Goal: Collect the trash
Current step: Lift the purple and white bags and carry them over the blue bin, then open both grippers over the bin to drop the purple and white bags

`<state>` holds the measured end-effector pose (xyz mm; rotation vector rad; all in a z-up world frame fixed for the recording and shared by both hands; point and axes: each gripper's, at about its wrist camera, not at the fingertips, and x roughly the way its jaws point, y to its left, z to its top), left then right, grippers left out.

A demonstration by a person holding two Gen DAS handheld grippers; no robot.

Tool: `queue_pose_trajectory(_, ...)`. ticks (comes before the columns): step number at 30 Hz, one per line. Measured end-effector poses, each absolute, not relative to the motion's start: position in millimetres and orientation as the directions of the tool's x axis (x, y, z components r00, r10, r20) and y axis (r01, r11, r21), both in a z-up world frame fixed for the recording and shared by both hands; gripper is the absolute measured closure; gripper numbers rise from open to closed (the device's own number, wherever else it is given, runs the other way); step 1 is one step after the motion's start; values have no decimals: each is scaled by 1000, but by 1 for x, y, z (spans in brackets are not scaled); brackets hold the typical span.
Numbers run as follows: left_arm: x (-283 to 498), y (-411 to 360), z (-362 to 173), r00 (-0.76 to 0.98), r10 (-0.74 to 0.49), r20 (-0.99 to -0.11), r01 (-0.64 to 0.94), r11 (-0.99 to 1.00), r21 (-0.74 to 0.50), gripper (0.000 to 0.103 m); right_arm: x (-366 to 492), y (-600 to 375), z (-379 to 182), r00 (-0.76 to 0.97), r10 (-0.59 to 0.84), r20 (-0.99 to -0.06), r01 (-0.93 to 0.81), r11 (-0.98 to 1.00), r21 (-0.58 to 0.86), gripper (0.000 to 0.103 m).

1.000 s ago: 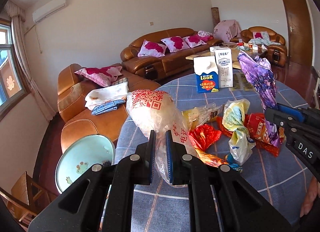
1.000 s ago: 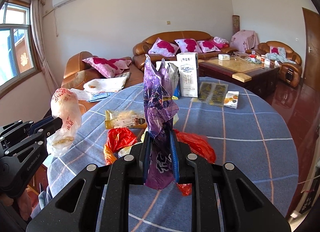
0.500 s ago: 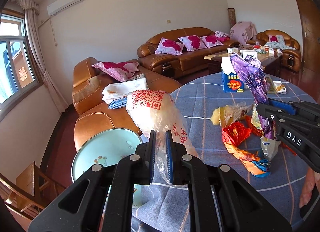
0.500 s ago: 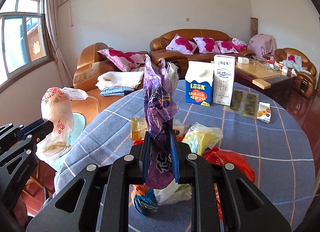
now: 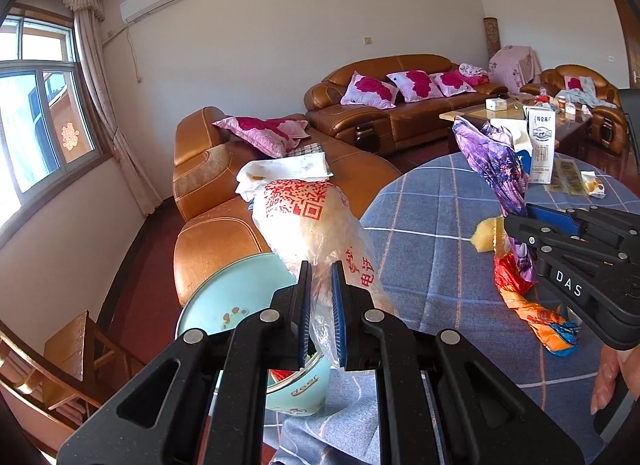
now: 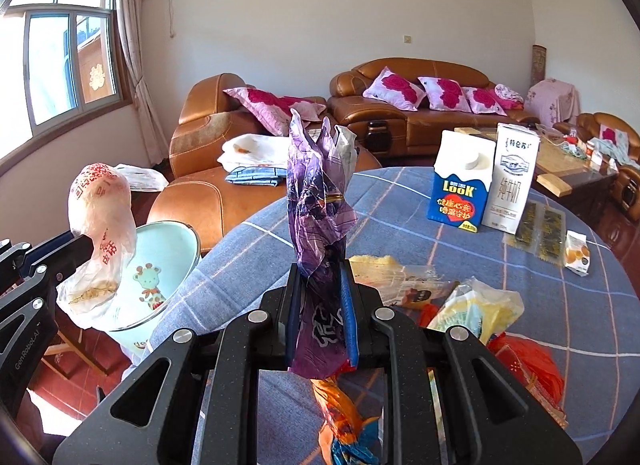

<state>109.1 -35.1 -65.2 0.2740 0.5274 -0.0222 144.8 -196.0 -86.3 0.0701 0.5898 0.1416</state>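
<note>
My left gripper (image 5: pixel 320 277) is shut on a clear plastic bag with red print (image 5: pixel 312 221), held upright above a light blue bin (image 5: pixel 224 301) beside the table. In the right wrist view the same bag (image 6: pixel 102 221) hangs over the bin (image 6: pixel 160 265) at the left. My right gripper (image 6: pixel 320 281) is shut on a crumpled purple wrapper (image 6: pixel 316 193) that stands up between its pads; it shows in the left wrist view too, as the purple wrapper (image 5: pixel 496 161) at the right. Loose wrappers lie on the blue checked tablecloth (image 6: pixel 440 249): yellow (image 6: pixel 480 305), red (image 6: pixel 528 365), orange and blue (image 6: pixel 340 405).
Two milk cartons (image 6: pixel 460 185) and small snack packets (image 6: pixel 540 229) stand at the table's far side. Brown leather sofas (image 5: pixel 208 193) with pink cushions lie beyond the table. A wooden chair (image 5: pixel 60 365) sits low left. A person's fingers (image 5: pixel 608 377) show at the right edge.
Both grippers have swung left with their bags. The bin has come closer and now lies right under the left gripper's bag; the table's litter has slid to the right in both views.
</note>
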Motion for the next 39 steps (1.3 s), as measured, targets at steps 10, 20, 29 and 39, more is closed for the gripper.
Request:
queue_pose_trajectory(10, 115, -6, -63, 860, 110, -498, 21, 968, 250, 93, 164, -170, -88, 815, 199, -544, -183, 979, 85, 84)
queue_pose_trajectory(20, 124, 18, -62, 845, 182, -503, -53, 964, 259, 93, 183, -137, -87, 801, 260, -539, -270, 961, 62, 84)
queue_pose_trajectory(29, 130, 37, -63, 831, 227, -507, -100, 959, 266, 93, 192, -116, -91, 787, 290, -545, -322, 946, 38, 84)
queue_pose_trajectory(39, 135, 48, -65, 818, 283, -500, -146, 944, 294, 93, 197, -97, -94, 773, 321, -547, -374, 927, 16, 84)
